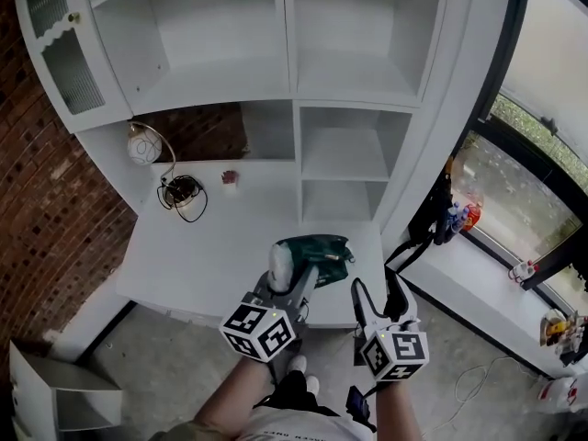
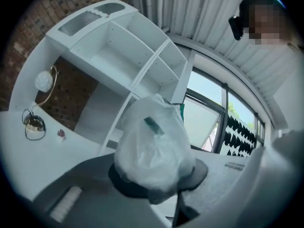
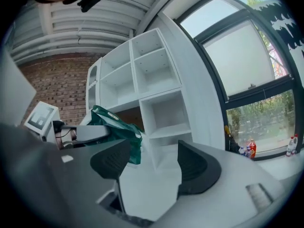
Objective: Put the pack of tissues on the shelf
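Observation:
The pack of tissues (image 1: 312,254), dark green with a whitish plastic end, hangs over the front edge of the white desk (image 1: 211,237). My left gripper (image 1: 292,281) is shut on it. In the left gripper view the clear-wrapped end of the pack (image 2: 153,141) fills the gap between the dark pads of the left gripper (image 2: 159,175). My right gripper (image 1: 378,294) stands open just right of the pack, with nothing between its jaws. From the right gripper (image 3: 154,163) the green pack (image 3: 116,127) shows to the left. The white shelf unit (image 1: 294,90) rises behind the desk with bare compartments (image 1: 344,154).
On the desk's back left are a round white lamp (image 1: 142,145), a coiled cable (image 1: 182,193) and a small red item (image 1: 229,178). A brick wall (image 1: 46,209) is at left. The window sill (image 1: 478,283) at right carries bottles (image 1: 464,215). A small white box (image 1: 55,393) sits on the floor.

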Action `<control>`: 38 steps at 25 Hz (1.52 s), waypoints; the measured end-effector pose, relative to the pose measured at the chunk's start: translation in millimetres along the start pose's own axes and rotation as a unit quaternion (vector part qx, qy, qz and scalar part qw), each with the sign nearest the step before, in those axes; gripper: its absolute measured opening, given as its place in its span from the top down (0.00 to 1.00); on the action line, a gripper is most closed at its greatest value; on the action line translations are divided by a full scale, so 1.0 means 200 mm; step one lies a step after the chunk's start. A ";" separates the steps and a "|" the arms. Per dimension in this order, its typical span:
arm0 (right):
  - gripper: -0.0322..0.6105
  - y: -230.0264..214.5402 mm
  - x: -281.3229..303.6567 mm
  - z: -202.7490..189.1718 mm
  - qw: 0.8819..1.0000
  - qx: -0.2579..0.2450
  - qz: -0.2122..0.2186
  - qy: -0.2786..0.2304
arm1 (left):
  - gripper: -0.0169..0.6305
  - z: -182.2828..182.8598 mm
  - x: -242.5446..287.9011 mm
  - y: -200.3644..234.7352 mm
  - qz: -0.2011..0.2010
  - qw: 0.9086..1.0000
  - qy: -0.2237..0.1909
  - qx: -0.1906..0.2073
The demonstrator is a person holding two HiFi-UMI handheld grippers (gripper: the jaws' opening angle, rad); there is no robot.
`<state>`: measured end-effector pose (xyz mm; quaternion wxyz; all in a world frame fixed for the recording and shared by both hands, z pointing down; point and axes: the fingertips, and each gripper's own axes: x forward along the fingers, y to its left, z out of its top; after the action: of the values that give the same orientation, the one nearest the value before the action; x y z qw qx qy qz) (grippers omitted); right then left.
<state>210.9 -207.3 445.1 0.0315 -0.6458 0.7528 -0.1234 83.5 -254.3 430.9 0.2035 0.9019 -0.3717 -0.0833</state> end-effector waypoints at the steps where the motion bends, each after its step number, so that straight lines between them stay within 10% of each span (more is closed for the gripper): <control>1: 0.47 -0.01 0.02 -0.01 1.000 0.011 0.003 0.005 | 0.82 0.00 0.02 0.02 -0.008 1.000 -0.001 -0.020; 9: 0.42 -0.04 0.20 -0.02 0.996 0.075 0.027 0.027 | 0.82 -0.01 0.16 0.07 -0.114 0.984 0.006 -0.140; 15: 0.42 -0.03 0.32 -0.04 0.992 0.100 0.054 0.049 | 0.82 0.00 0.25 0.11 -0.156 0.975 0.023 -0.158; 38: 0.67 0.03 0.50 -0.18 0.940 0.277 0.174 0.095 | 0.82 -0.08 0.37 0.25 -0.189 0.956 0.044 -0.222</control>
<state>182.0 -298.5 490.3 0.1584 -0.4560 0.7890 -0.3801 109.0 -333.5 467.5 0.3951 0.8908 -0.1569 -0.1604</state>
